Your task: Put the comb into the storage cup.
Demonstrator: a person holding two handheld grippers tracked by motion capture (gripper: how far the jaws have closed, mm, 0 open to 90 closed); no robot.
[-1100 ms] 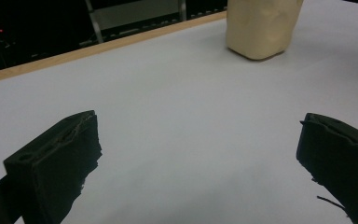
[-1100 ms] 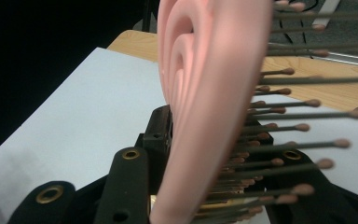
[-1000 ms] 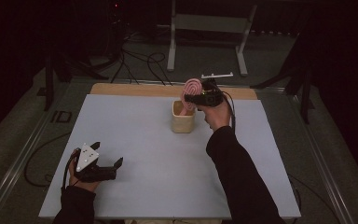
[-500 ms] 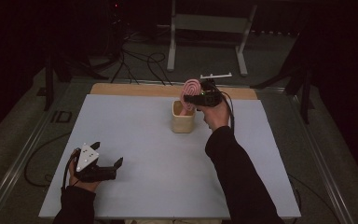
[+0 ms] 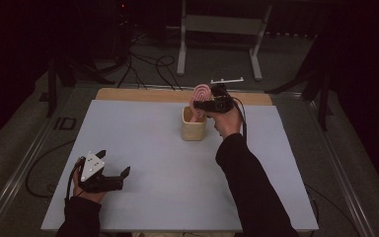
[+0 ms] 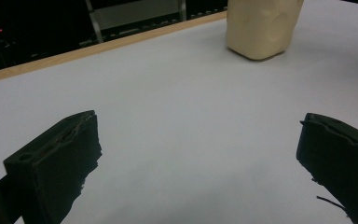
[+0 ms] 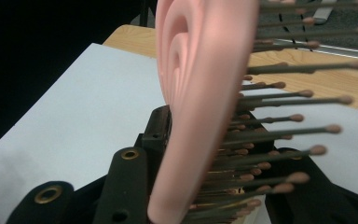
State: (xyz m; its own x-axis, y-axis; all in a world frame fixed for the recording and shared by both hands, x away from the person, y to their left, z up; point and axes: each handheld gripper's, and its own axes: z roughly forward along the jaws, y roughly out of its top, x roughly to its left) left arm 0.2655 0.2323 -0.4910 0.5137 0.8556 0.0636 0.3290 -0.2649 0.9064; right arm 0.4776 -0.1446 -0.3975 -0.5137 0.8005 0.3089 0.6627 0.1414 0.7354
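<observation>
- Right claw (image 5: pixel 203 105) clamped on pink hairbrush (image 7: pixel 205 93), head held just above beige cup (image 5: pixel 193 129) at table's (image 5: pixel 153 148) far side.
- Left claw (image 5: pixel 113 174) spread, empty, resting near front edge.
- Step, apparently: placing brush in cup; next, lower handle straight in, then release.

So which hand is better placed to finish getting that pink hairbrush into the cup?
Right. Its tongs are shut on the pink hairbrush, which stands in or just above the tan cup. The left tongs sit open on the near left of the table, far from the cup.

Metal stand (image 5: pixel 220 29) (floor cables (image 5: pixel 148 64) nearby)
</observation>
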